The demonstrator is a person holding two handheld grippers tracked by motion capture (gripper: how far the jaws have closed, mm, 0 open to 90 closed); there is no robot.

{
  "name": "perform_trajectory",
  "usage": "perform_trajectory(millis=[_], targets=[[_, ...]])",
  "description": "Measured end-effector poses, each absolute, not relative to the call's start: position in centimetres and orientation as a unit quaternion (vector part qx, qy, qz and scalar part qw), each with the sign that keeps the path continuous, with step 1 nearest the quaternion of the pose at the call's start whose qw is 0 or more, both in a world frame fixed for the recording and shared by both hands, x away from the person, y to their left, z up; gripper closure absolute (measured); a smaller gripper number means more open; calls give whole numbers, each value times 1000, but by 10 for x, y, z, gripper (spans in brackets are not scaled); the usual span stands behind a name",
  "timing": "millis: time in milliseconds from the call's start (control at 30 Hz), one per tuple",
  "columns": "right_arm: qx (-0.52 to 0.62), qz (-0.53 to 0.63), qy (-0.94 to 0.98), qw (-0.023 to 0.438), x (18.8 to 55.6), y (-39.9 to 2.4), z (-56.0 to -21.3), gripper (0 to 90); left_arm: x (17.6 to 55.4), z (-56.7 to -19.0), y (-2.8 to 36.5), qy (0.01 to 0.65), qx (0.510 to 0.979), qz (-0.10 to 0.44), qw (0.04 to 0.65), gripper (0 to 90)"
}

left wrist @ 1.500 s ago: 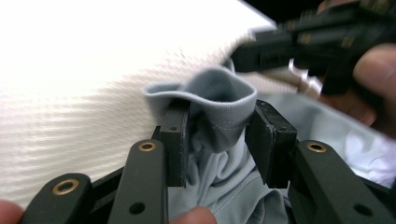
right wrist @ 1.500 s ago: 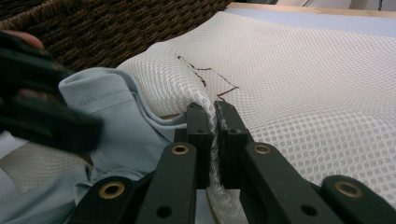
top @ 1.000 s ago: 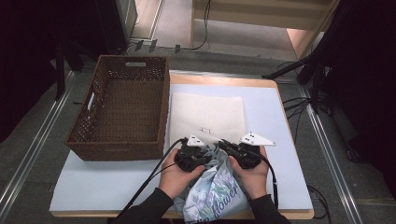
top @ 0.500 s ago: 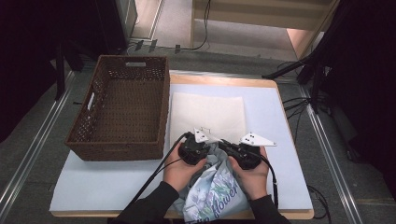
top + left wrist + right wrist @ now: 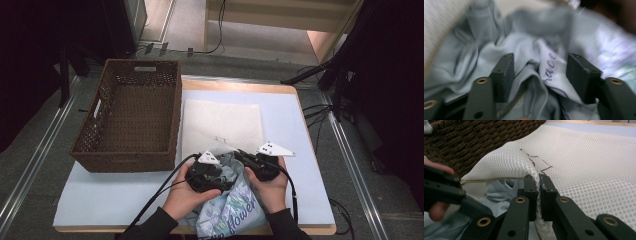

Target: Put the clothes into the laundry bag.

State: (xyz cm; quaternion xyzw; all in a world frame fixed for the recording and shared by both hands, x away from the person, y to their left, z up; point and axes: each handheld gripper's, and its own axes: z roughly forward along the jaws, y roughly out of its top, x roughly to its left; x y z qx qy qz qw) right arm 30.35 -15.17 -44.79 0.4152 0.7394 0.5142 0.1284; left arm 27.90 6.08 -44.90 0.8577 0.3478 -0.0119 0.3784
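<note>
Right gripper (image 5: 537, 195) fingers pinch mesh bag (image 5: 222, 125) edge; left gripper (image 5: 541, 75) fingers just opened, shirt (image 5: 531, 82) slack between them at worktop's 6 o'clock. Risk: shirt slides back out if mesh mouth sags

Crumpled pale-blue printed garment (image 5: 235, 205) at table's near edge, partly in white mesh bag (image 5: 222, 125).
</note>
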Motion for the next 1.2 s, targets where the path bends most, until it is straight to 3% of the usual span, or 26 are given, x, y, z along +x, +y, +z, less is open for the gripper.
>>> perform_trajectory(millis=[67, 100, 167, 367, 467, 533, 733, 933, 1033, 1200], targets=[[414, 514, 740, 128, 303, -151, -448, 863, 279, -455, 59, 344, 866, -9, 363, 546], [414, 514, 741, 127, 303, -151, -448, 863, 280, -456, 59, 341, 870, -7, 357, 676], [413, 514, 741, 126, 303, -151, -448, 863, 284, -456, 61, 353, 866, -7, 354, 800], [412, 515, 741, 126, 303, -150, -448, 863, 293, -450, 61, 373, 857, 30, 354, 830], [412, 516, 741, 126, 302, -151, -447, 863, 298, -447, 59, 385, 851, 123, 336, 830], [412, 518, 739, 127, 302, -151, -446, 863, 303, -449, 60, 395, 847, 157, 319, 830], [413, 516, 740, 127, 302, -152, -447, 863, 303, -449, 61, 390, 846, 148, 332, 761], [415, 515, 739, 126, 303, -153, -448, 863, 289, -434, 74, 385, 827, 93, 399, 525], [416, 514, 739, 127, 304, -153, -448, 863, 278, -431, 69, 349, 829, 43, 436, 417], [416, 510, 742, 127, 303, -152, -450, 863, 272, -445, 47, 325, 855, 25, 403, 392]])
